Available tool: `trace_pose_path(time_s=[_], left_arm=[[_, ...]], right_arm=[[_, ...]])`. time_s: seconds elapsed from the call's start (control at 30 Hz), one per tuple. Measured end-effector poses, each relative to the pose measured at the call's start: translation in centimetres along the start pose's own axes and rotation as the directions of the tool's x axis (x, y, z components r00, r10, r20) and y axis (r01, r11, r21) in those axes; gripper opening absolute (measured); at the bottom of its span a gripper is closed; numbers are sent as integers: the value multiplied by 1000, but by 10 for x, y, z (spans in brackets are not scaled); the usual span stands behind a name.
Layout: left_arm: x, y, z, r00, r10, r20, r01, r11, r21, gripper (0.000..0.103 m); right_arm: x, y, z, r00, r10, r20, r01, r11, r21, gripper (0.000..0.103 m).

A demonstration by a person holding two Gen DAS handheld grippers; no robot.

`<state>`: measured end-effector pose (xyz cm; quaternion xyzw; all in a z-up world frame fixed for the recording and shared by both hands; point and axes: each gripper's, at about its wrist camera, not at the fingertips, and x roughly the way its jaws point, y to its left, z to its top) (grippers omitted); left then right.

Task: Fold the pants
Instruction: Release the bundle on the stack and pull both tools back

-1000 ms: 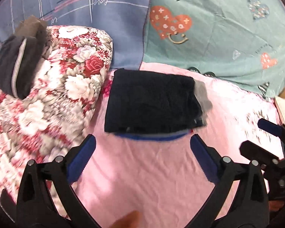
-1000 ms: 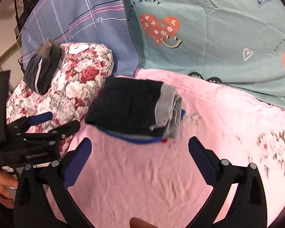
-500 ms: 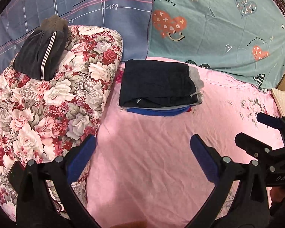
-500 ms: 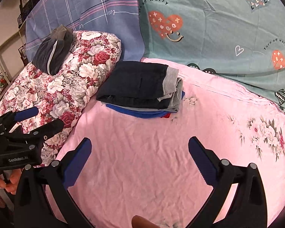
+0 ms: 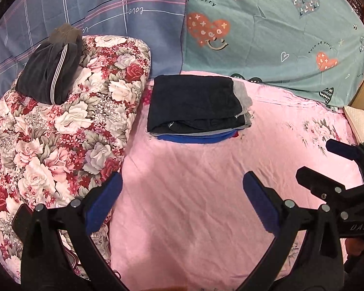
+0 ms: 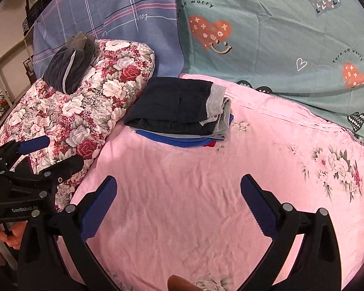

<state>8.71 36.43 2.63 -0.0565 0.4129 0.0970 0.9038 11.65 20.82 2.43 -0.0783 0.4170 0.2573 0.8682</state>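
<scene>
1. Left gripper (image 5: pixel 182 189): jaws spread wide, empty, above the pink bedsheet (image 5: pixel 194 206).
2. Right gripper (image 6: pixel 178 191): jaws likewise wide apart, holding nothing.
3. Folded dark pants (image 5: pixel 194 101) top a stack of folded clothes beside the floral quilt (image 5: pixel 60 121).
4. Grey striped garment (image 5: pixel 51 72) lies on the quilt.

Floral quilt (image 5: pixel 60 126) beside pink sheet (image 5: pixel 194 206); behind — teal heart-print cloth (image 5: pixel 267 36), blue plaid cloth (image 5: pixel 97 12).

Both the left gripper (image 5: pixel 182 194) and right gripper (image 6: pixel 178 194) have drawn back from the folded pants (image 5: pixel 194 103).
</scene>
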Motion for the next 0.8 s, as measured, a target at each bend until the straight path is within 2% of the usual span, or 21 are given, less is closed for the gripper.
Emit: trace_pose_path(time_s=[0.8], left_arm=[[0, -2, 2, 1000, -5, 2, 5, 1000, 14, 101]], right_arm=[[-4, -5, 0, 1000, -4, 9, 4, 1000, 25, 102]])
